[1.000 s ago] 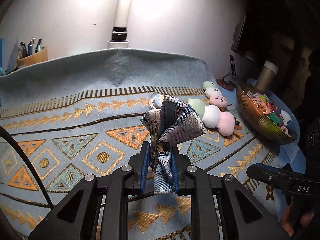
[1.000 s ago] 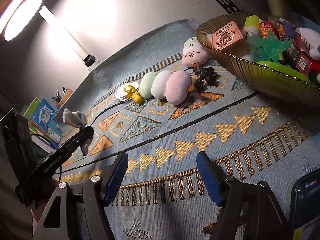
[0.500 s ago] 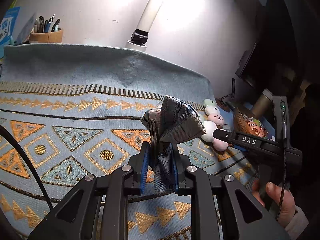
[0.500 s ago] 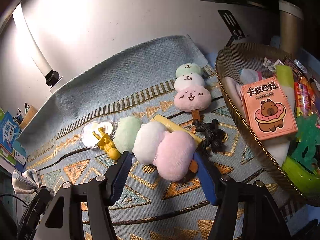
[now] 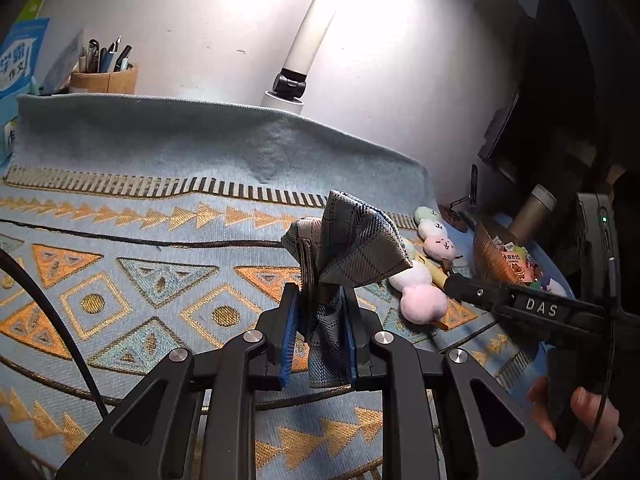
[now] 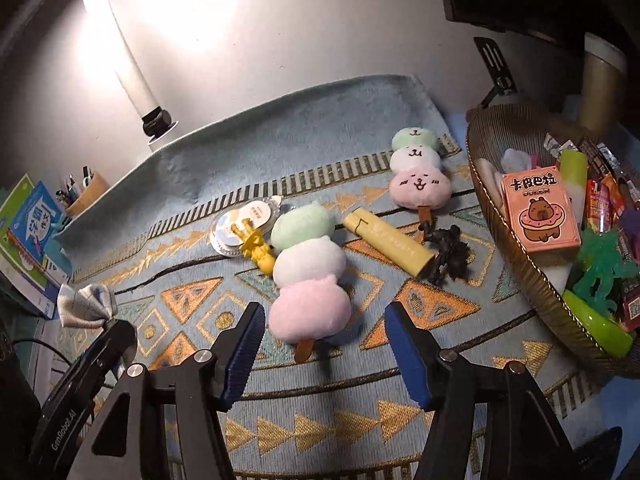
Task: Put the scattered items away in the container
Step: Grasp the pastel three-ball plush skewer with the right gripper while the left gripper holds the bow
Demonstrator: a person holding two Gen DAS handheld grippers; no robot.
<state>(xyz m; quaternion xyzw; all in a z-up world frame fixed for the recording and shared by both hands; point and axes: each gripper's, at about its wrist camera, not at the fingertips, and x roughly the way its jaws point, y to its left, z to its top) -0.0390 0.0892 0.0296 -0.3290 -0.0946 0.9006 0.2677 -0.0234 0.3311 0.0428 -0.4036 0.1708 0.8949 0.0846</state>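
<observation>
My left gripper (image 5: pixel 320 332) is shut on a grey plaid bow tie (image 5: pixel 348 248) and holds it above the patterned cloth; the bow tie also shows in the right wrist view (image 6: pixel 86 306) at the far left. My right gripper (image 6: pixel 324 344) is open, its fingers either side of the pink end of a three-ball plush skewer (image 6: pixel 308 272). A second, smaller plush skewer (image 6: pixel 418 172), a yellow tube (image 6: pixel 388 246), a black tangled item (image 6: pixel 448 256), a yellow figure (image 6: pixel 258 250) and a round clear packet (image 6: pixel 244 226) lie on the cloth. The gold basket (image 6: pixel 520 264) at right holds several items.
A lamp post (image 5: pixel 308 40) stands at the cloth's back edge. A pen holder (image 5: pixel 104 76) and books (image 6: pixel 28 236) are at the back left. A tumbler (image 6: pixel 600 80) and a dark monitor stand behind the basket.
My right gripper has moved closer to the large plush skewer, which now sits between its open fingers. My left gripper still holds the bow tie and has turned a little.
</observation>
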